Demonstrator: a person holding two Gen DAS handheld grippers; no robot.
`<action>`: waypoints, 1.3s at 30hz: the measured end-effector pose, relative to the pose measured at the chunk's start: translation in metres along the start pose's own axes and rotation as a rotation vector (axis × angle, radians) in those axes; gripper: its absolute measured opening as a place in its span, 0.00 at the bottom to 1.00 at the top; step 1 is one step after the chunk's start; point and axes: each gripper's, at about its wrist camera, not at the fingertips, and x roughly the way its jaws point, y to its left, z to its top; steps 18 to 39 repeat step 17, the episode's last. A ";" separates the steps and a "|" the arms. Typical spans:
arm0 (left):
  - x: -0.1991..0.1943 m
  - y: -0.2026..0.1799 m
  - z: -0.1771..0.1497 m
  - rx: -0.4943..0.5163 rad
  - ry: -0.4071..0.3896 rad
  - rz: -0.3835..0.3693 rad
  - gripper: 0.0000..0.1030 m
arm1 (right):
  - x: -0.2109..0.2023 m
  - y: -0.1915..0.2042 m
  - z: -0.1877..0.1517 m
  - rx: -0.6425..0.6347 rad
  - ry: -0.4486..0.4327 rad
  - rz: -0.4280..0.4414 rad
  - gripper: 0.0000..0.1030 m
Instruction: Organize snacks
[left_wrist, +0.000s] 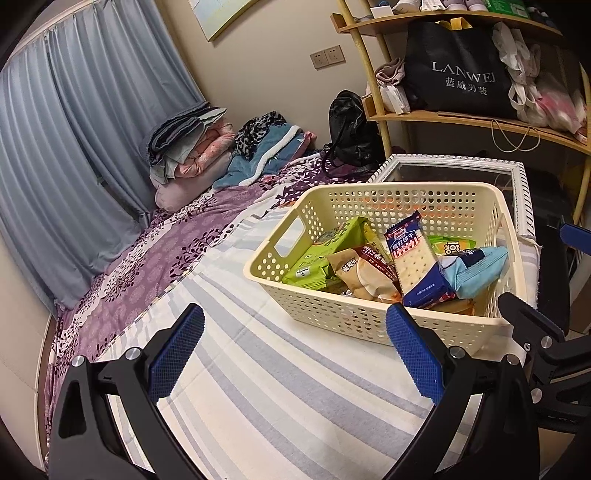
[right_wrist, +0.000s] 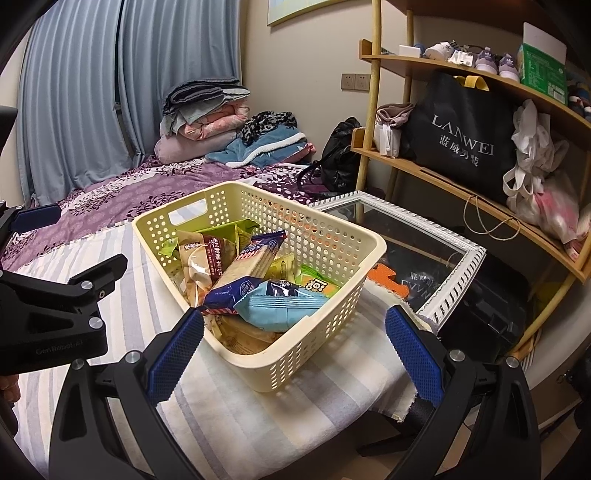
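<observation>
The snacks sit heaped in the cream perforated basket (right_wrist: 258, 280) at the centre of the right wrist frame, on a striped cloth (left_wrist: 258, 387), so the gathering looks largely done. A saltine cracker pack (right_wrist: 247, 269) leans across the heap and a pale blue packet (right_wrist: 280, 308) lies nearest the front rim. Both the left gripper (left_wrist: 291, 354) and the right gripper (right_wrist: 293, 354) hover short of the basket, jaws spread wide and holding nothing. A white-framed glass panel (right_wrist: 454, 269) lies just beside the basket at middle right; the orange piece under it is probably a foam mat. A wooden shelf (right_wrist: 443, 173) crowds the upper right
</observation>
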 end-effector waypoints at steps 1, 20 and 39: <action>-0.001 0.000 0.000 -0.001 -0.004 -0.004 0.97 | 0.000 0.000 0.000 0.000 0.001 -0.001 0.95; 0.001 0.026 -0.014 -0.075 0.039 -0.013 0.97 | 0.001 0.019 0.000 -0.026 0.011 0.053 0.95; 0.001 0.026 -0.014 -0.075 0.039 -0.013 0.97 | 0.001 0.019 0.000 -0.026 0.011 0.053 0.95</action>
